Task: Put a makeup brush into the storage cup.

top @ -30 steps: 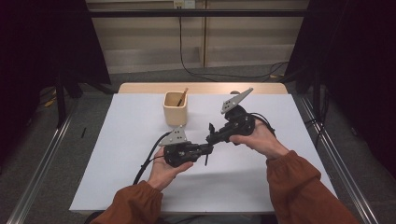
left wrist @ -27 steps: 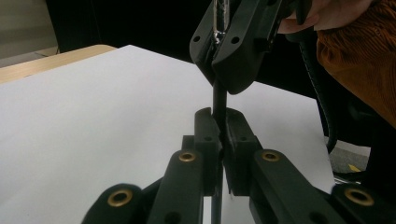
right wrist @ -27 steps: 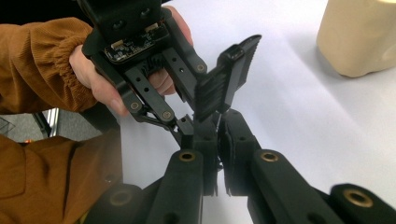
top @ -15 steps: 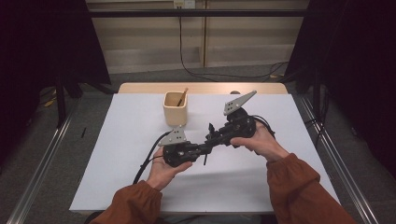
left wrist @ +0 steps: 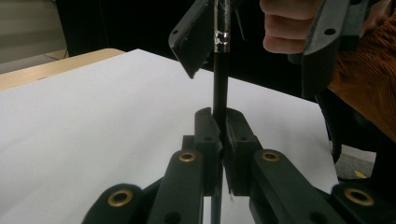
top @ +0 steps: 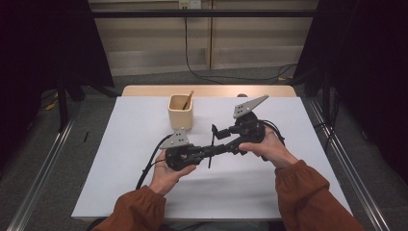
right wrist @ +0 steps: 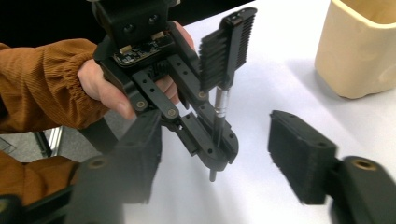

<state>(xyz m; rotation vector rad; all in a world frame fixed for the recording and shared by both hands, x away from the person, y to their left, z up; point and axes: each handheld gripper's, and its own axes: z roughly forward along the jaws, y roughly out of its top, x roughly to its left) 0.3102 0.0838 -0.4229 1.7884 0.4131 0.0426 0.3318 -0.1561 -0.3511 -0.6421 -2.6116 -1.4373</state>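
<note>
Holding the slim black bristled brush (right wrist: 223,70) upright by its handle in my clamped left gripper (left wrist: 221,135), I have just been opening the right gripper (right wrist: 224,158), handover done, beige cup (top: 181,111) placement left.

High view: fixed above the person's edge of the surface (top: 120,144), facing forward and down, far enough to take in the whole top and the floor around it.

Left gripper view: rides low on the left claw (left wrist: 219,135), looking along its jaws, very close, across the white top toward the right claw (left wrist: 261,42).

Right gripper view: looks back at the left claw (right wrist: 212,149), near.

Shared: the black brush (top: 212,144) (left wrist: 220,88) (right wrist: 226,51) appears in all three; cup (top: 181,111) (right wrist: 359,46) in two.
</note>
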